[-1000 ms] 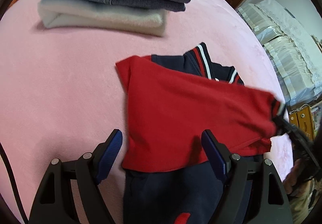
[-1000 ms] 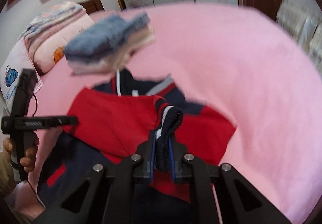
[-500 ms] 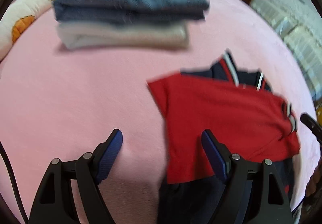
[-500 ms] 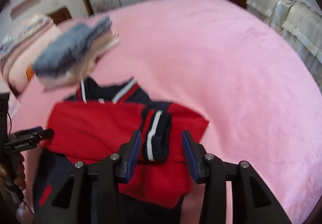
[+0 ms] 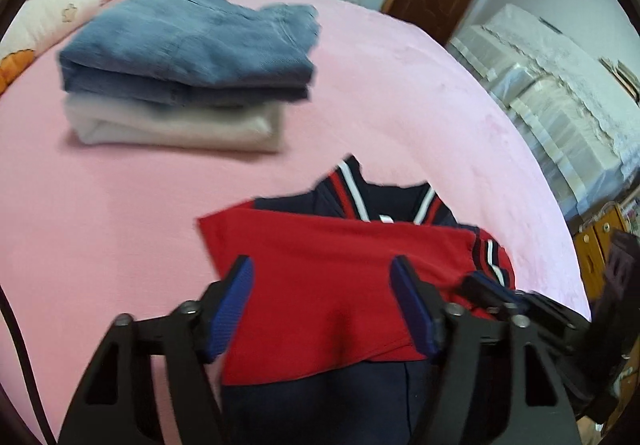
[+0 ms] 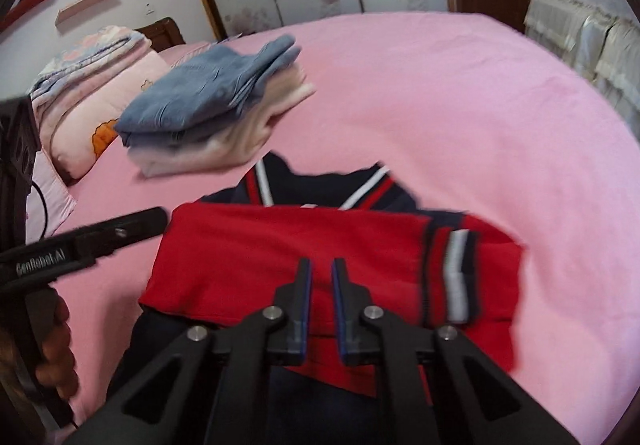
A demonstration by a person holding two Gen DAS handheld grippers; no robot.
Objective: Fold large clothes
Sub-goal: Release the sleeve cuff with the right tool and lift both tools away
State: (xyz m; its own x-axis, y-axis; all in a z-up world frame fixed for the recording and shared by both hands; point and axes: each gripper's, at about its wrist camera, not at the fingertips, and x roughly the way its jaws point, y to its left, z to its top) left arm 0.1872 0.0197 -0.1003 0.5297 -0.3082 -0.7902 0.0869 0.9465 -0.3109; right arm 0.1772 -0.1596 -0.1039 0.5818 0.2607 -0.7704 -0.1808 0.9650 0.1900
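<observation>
A red and navy jacket (image 5: 320, 269) lies on the pink bed (image 5: 120, 225) with both red sleeves folded across its chest; it also shows in the right wrist view (image 6: 280, 245). Its striped cuff (image 6: 456, 277) lies flat at the right. My left gripper (image 5: 322, 277) is open and empty, hovering over the folded sleeves. My right gripper (image 6: 321, 277) has its jaws nearly together with nothing between them, just above the red sleeve. The right gripper also shows at the right of the left wrist view (image 5: 492, 289); the left gripper's finger shows in the right wrist view (image 6: 120, 229).
A stack of folded clothes, blue denim (image 5: 192, 49) on a cream garment (image 5: 176, 125), sits at the far side of the bed, also in the right wrist view (image 6: 212, 97). Pillows and quilts (image 6: 84, 85) lie at the left. Covered furniture (image 5: 560, 93) stands to the right of the bed.
My right gripper let go of the striped cuff, laid the sleeve flat across the jacket, then closed empty. My left gripper stayed open and shifted over the jacket.
</observation>
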